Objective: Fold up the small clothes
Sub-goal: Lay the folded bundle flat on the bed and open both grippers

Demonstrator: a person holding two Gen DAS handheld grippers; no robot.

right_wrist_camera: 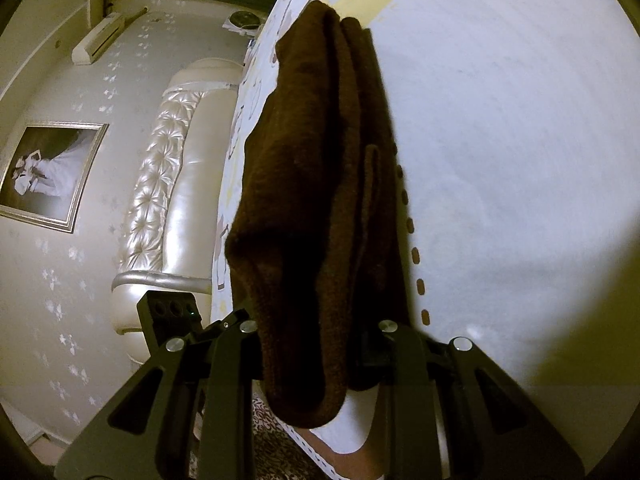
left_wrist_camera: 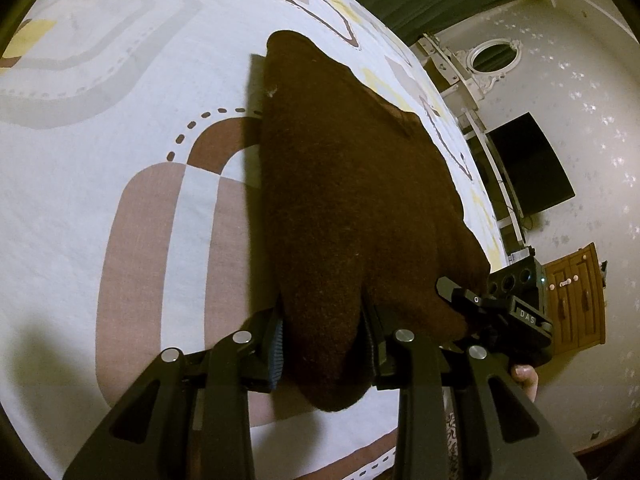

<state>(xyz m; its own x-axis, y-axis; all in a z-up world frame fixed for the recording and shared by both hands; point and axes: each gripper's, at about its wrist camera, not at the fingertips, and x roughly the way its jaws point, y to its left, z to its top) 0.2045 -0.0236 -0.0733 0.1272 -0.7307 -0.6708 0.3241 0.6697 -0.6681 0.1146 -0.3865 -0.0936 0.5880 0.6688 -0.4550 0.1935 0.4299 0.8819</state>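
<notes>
Here, brown garment (left_wrist_camera: 352, 200) fills centre of left wrist view, hanging over patterned bedsheet (left_wrist_camera: 120, 200). Left gripper (left_wrist_camera: 326, 344) at bottom centre, jaws narrowly parted, clamped on near edge of cloth. Right gripper (right_wrist_camera: 316, 356) at bottom centre of right wrist view, jaws likewise pinched on bunched folds of same garment (right_wrist_camera: 320, 184). Tufted headboard (right_wrist_camera: 172, 184) at left.
</notes>
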